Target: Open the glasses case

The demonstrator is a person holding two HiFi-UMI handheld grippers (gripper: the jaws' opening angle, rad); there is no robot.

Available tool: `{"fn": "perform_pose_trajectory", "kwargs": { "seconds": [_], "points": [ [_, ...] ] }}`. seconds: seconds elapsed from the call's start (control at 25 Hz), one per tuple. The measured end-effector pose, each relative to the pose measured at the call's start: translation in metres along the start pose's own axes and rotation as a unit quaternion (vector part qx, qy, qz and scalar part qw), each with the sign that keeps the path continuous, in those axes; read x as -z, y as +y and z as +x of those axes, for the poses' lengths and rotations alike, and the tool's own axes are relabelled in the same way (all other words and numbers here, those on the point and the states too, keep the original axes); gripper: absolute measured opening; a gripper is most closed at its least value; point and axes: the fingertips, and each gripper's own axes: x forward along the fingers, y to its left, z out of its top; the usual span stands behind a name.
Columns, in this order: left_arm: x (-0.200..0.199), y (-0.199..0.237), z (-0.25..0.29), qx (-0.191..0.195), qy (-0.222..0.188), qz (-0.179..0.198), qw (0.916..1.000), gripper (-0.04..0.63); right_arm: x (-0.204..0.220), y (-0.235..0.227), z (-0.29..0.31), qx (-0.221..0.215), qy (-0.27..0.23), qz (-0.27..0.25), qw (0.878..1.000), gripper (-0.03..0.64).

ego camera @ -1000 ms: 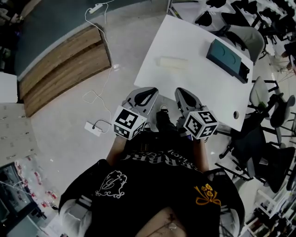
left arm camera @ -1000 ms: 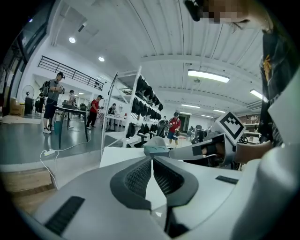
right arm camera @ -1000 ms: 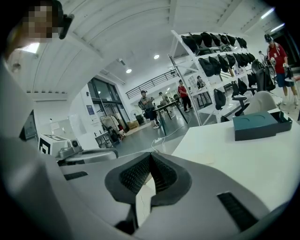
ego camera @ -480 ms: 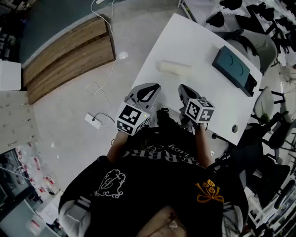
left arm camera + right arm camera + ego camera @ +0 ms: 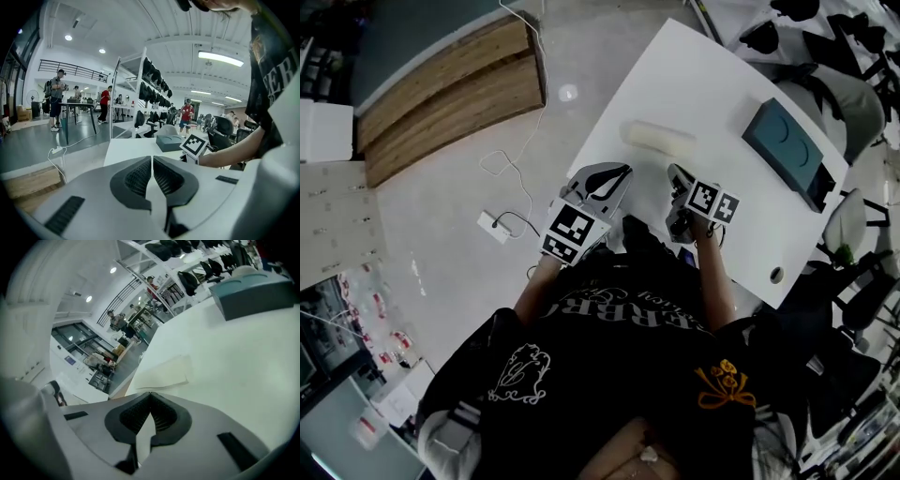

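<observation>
Left tool [image 5: 616, 174] and right tool [image 5: 677, 176] clenched, empty, at near table [image 5: 736, 220] edge; case [image 5: 658, 141] lies ahead, apparently shut; unclench both; steady base, lift lid at seam.

Ceiling strip lights [image 5: 220, 58] at one o'clock and round spots [image 5: 69, 37] at eleven light the hall evenly, the white worktop [image 5: 712, 94] glares almost washed out in the head view, and both fisheye gripper views bend outward into black corners, the near fingers [image 5: 138, 178] soft.
</observation>
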Motion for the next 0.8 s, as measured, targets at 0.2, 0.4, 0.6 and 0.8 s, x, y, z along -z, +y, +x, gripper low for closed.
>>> {"fn": "perform_pose_trajectory", "kwargs": {
  "seconds": [0.2, 0.4, 0.6, 0.8],
  "points": [
    [0.004, 0.003, 0.014, -0.007, 0.013, -0.007, 0.9999, 0.028, -0.005, -0.021, 0.019, -0.017, 0.013, 0.097, 0.995, 0.012],
    [0.003, 0.008, 0.023, -0.014, 0.018, -0.012, 0.9997, 0.028, -0.009, -0.035, 0.028, 0.000, 0.017, 0.121, 0.993, 0.012],
    [0.005, 0.012, 0.027, -0.020, 0.026, -0.015, 0.9993, 0.028, -0.010, -0.040, 0.035, 0.012, 0.021, 0.120, 0.992, 0.012],
    [0.007, 0.016, 0.030, -0.022, 0.030, -0.016, 0.9992, 0.028, -0.019, -0.033, 0.030, -0.003, 0.009, 0.123, 0.992, 0.012]
  ]
}}
